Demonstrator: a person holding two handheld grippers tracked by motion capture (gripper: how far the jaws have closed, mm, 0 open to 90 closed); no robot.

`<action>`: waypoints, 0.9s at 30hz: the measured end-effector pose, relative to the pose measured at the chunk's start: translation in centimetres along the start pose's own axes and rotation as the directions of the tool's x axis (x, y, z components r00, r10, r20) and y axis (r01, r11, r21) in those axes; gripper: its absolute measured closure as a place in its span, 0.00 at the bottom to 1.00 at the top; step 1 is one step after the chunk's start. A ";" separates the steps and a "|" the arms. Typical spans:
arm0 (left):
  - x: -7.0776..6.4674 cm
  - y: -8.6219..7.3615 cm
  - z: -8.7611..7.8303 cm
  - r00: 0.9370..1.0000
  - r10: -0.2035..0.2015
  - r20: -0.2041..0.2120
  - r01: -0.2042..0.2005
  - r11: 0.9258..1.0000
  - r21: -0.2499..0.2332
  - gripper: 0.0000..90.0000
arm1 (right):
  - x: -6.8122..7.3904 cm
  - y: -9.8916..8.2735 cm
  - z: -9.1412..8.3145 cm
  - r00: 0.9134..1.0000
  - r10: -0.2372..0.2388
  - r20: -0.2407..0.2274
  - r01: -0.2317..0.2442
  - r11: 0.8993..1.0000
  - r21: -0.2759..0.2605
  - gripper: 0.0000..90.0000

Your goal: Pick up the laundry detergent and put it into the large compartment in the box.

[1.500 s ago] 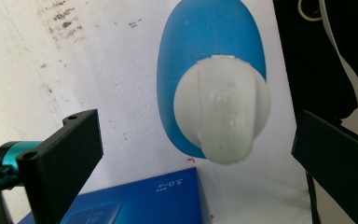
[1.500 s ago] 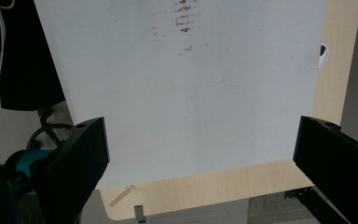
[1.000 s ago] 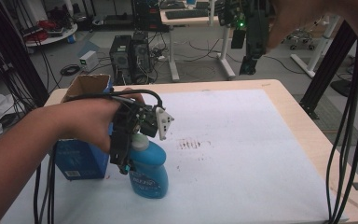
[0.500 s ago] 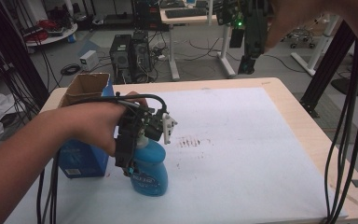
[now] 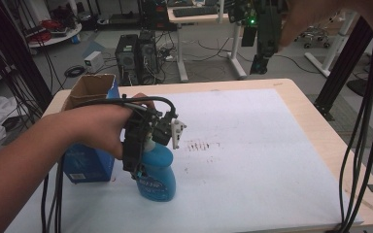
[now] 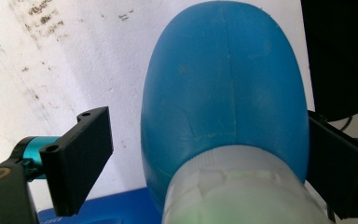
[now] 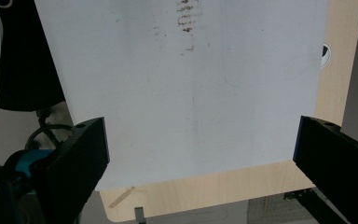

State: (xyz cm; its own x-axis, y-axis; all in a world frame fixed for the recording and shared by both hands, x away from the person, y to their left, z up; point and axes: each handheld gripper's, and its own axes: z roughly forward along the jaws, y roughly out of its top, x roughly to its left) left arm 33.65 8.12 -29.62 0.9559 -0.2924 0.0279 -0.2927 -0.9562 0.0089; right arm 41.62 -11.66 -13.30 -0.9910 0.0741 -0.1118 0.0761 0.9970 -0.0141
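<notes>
A blue spray bottle [image 5: 156, 167] with a white trigger head [image 5: 177, 133] stands upright on the white sheet [image 5: 252, 160], left of centre. My left gripper [image 5: 137, 162] points down over it, with one jaw on each side of the bottle [image 6: 223, 88]. The jaws have just been closing. In the left gripper view a gap remains between the left jaw and the bottle's side, and the right jaw sits at its edge. My right gripper [image 5: 261, 60] is held high at the back, its jaws [image 7: 200, 163] wide open with nothing between them.
An open-topped blue cardboard box [image 5: 90, 160] stands against the bottle's left side. Brown smudges [image 5: 199, 144] mark the sheet near its middle. The wooden table edge [image 5: 320, 126] runs along the right. Black cables [image 5: 369, 121] hang at the right.
The left hand has edged slightly right and down around the bottle. The right gripper has kept its place up at the back.
</notes>
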 end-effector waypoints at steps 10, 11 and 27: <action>-0.2 0.1 -0.1 1.000 0.010 -0.012 -0.010 1.000 -0.002 0.21 | -0.2 0.0 0.0 1.000 -0.013 0.001 0.013 1.000 -0.008 0.03; -0.2 0.1 -0.1 1.000 0.015 -0.018 -0.015 1.000 0.002 0.21 | -0.1 0.0 0.0 1.000 -0.006 0.002 0.006 1.000 -0.001 0.03; -0.4 0.2 -0.1 0.999 0.031 -0.027 -0.031 1.000 0.001 0.27 | -0.3 0.1 0.2 1.000 -0.004 0.000 0.004 1.000 -0.003 0.03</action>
State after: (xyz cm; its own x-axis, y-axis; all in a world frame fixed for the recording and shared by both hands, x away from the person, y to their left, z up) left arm 33.23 8.07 -29.50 0.9453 -0.3216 0.0554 -0.3224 -0.9466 0.0068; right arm 41.95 -11.54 -13.50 -0.9913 0.0700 -0.1116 0.0718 0.9973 -0.0120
